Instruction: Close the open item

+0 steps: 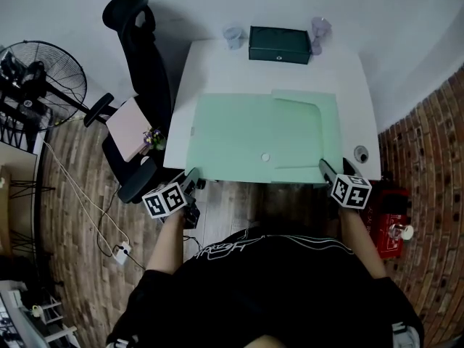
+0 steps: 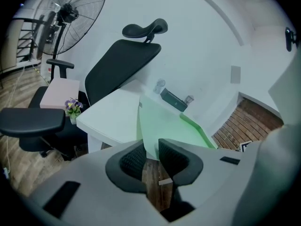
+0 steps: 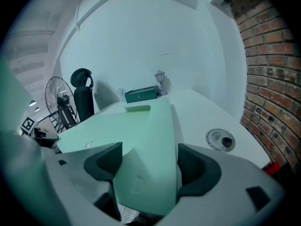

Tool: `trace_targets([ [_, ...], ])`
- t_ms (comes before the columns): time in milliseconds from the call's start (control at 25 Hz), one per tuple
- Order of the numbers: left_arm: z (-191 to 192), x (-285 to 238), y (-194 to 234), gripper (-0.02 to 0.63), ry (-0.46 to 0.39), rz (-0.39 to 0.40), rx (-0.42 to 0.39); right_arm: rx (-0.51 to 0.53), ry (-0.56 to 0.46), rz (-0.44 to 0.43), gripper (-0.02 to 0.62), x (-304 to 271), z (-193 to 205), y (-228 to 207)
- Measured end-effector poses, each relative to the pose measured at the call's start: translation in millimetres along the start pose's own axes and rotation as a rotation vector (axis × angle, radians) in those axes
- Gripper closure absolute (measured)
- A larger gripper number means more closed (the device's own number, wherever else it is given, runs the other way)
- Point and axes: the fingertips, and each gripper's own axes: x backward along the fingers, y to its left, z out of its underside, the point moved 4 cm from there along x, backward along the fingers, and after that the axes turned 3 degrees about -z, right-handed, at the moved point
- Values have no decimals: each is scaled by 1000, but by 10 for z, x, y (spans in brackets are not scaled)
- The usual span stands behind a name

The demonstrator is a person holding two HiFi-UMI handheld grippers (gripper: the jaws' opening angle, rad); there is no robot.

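A pale green folder (image 1: 232,133) lies open and flat on the white table (image 1: 210,64), with a pocket flap on its right half and a small round snap (image 1: 265,156) near the front edge. My left gripper (image 1: 193,175) is at the folder's near left corner. In the left gripper view the jaws (image 2: 151,150) stand narrow with the folder's (image 2: 162,121) corner between them and a gap of floor still showing. My right gripper (image 1: 325,167) is at the near right corner. It (image 3: 149,152) is open wide with the folder's (image 3: 141,126) corner lying between the fingers.
A dark green box (image 1: 280,44) and two clear glasses (image 1: 233,36) (image 1: 320,29) stand at the table's far edge. A cable grommet (image 1: 360,153) sits at the right front. A black office chair (image 1: 138,85) with a pink box (image 1: 129,127) and a fan (image 1: 43,78) stand left.
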Motion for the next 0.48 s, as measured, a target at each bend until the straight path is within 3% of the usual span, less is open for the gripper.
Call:
trace_targets([
  [240, -125, 223, -287, 515, -37, -64, -80, -10, -30, -32, 247, 133, -60, -53],
  [480, -256, 438, -766, 532, -119, -94, -160, -24, -49, -132, 298, 344, -131, -63],
])
